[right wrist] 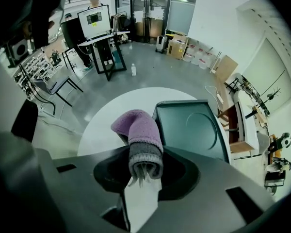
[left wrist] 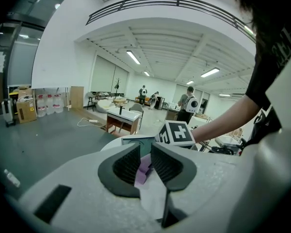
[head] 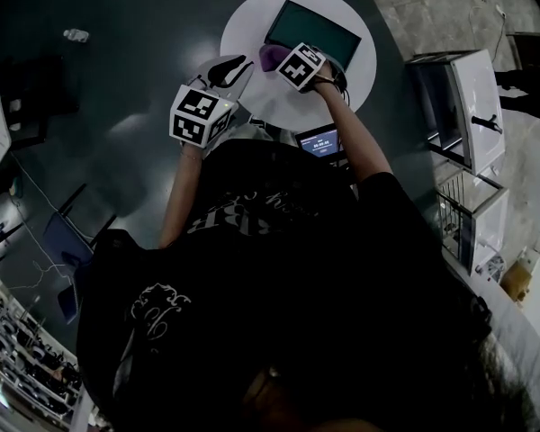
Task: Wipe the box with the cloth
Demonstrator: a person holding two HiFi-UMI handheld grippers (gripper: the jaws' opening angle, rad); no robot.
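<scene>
Cleaning job at a round white desk [head: 252,12]: a person stands over it with a pair of tongs in each hand. The right tongs [right wrist: 144,166] are clamped on a purple cloth [right wrist: 137,130]. Its folded bulk stands out past the tips, and a grey fringed edge is pinched between them. Just beyond the cloth lies the box [right wrist: 191,127], flat and teal with a round mark on its top, resting on the far half of the desk. From the head view the cloth sits at the box's near left corner, but whether the two touch cannot be told.

The left tongs [left wrist: 145,161] hang beside and to the left, above the desk's near edge. Their jaws are a narrow way apart and grip nothing. The purple showing through the slit is the cloth farther on.

By the look of it, the cloth is in hand and brought up to the box, and the wiping stroke is at its very start or about to begin. The next move likely calls for setting the cloth flat on the top, pressing lightly, and drawing it across toward the far right corner. A box this shallow may slide on the smooth desk, so the idle left tongs could well be needed to steady its near edge.
</scene>
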